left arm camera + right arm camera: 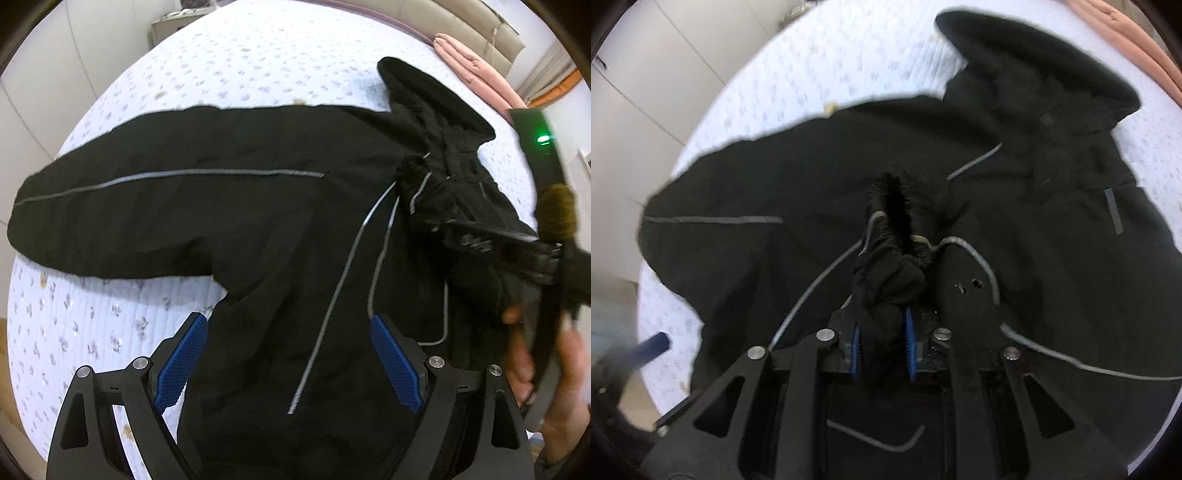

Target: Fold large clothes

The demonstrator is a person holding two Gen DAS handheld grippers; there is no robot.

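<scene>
Surface: a bed (258,51) covered with a white quilt printed with small pale flowers filled most of both views; pale cupboard doors stood behind it.
Headboard: a padded beige headboard (461,18) ran along the far edge in the left wrist view.
Pink bedding: a folded pink blanket (476,70) lay at the far right of the bed, near the hood and apart from it.
Jacket: a large black jacket (258,229) with thin grey reflective piping lay spread across the quilt, one sleeve (122,206) stretched flat towards the left, the hood (432,99) pointing to the far right corner.
Second sleeve: its bunched cuff end (886,273) was lifted off the body of the jacket and crossed over the chest area.
Right gripper: the right gripper (882,347) stood nearly closed, its blue pads pressing on that gathered sleeve cloth from both sides; it pointed steeply down over the middle of the jacket.
Left gripper: the left gripper (288,362) stood wide open above the lower part of the jacket, nothing between its blue pads (181,362) but the cloth lying below them.
Hand: a person's hand (554,387) holding the right tool showed, blurred, at the right edge of the left wrist view.
</scene>
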